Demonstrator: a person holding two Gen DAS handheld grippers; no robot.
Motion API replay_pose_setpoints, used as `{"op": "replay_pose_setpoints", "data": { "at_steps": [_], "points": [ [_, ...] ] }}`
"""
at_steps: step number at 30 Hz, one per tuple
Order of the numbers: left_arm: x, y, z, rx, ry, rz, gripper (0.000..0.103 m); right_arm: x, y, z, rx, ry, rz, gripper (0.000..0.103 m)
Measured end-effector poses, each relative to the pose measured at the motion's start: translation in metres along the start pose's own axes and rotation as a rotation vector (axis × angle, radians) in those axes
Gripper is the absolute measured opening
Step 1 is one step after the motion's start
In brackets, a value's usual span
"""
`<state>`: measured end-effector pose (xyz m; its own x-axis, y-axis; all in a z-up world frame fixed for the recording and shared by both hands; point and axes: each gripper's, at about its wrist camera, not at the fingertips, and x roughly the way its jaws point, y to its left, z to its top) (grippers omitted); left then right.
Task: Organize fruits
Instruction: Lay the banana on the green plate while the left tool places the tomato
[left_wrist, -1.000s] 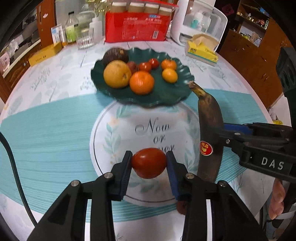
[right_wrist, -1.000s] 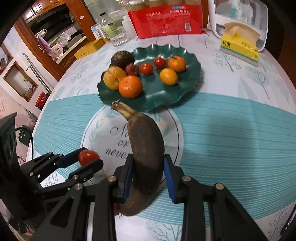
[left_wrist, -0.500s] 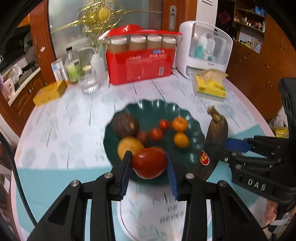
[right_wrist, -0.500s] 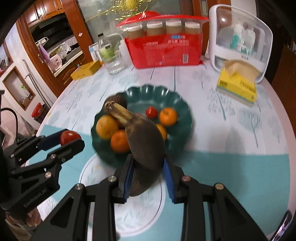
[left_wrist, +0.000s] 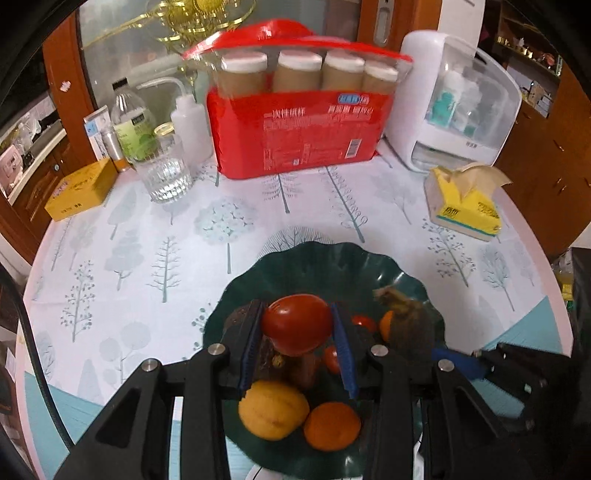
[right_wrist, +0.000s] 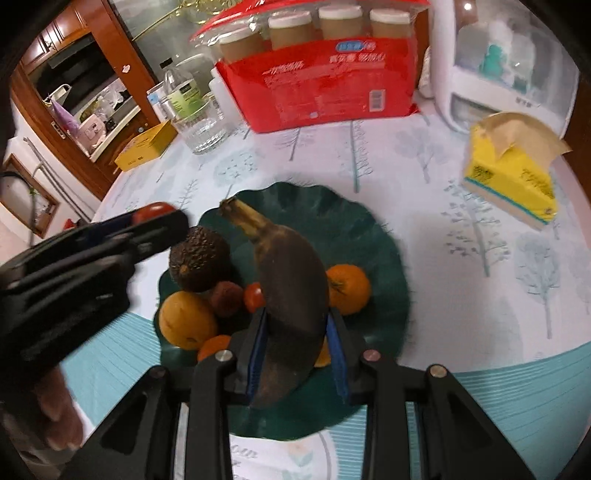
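Pinching a red tomato (left_wrist: 297, 325) between narrow jaws, the left gripper (left_wrist: 297, 345) hangs over the green plate (left_wrist: 321, 264) mid-table; the right gripper (right_wrist: 297, 347) clamps a blackened banana (right_wrist: 291, 280) above that plate; writing on the red package (left_wrist: 295, 127) is too blurred to read

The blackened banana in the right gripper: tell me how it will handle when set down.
The banana looks overripe, its skin nearly black, so it is probably soft and bruises under the right gripper. Being curved, it may rock or slide against the fruit on the green plate.
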<state>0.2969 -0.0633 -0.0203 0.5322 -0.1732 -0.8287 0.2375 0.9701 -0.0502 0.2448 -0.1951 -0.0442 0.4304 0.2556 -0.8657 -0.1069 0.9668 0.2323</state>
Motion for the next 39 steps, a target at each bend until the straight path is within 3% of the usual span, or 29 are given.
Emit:
{"op": "replay_pose_setpoints", "data": {
  "at_steps": [6,8,10,13,24,39],
  "points": [
    [0.024,-0.003,-0.003,0.003,0.038,0.016,0.036,0.011,0.011,-0.004,-0.045,0.007,0.009,0.035],
    [0.026,-0.004,-0.004,0.005,0.043,0.010,0.038,0.011,0.014,-0.006,-0.068,0.000,-0.019,0.043],
    [0.025,-0.006,-0.005,0.016,0.034,0.023,0.053,0.009,0.015,-0.008,-0.083,-0.007,-0.040,0.046],
    [0.019,-0.007,-0.007,0.018,0.012,0.032,0.065,0.005,0.014,-0.011,-0.102,-0.022,-0.045,0.047],
    [-0.002,-0.004,-0.019,0.013,0.001,0.037,0.078,-0.011,0.008,-0.017,-0.089,-0.055,-0.042,0.047],
    [-0.059,0.002,-0.040,0.022,-0.054,0.035,0.085,-0.041,0.020,-0.027,-0.105,-0.090,-0.062,0.047]
  ]
}}
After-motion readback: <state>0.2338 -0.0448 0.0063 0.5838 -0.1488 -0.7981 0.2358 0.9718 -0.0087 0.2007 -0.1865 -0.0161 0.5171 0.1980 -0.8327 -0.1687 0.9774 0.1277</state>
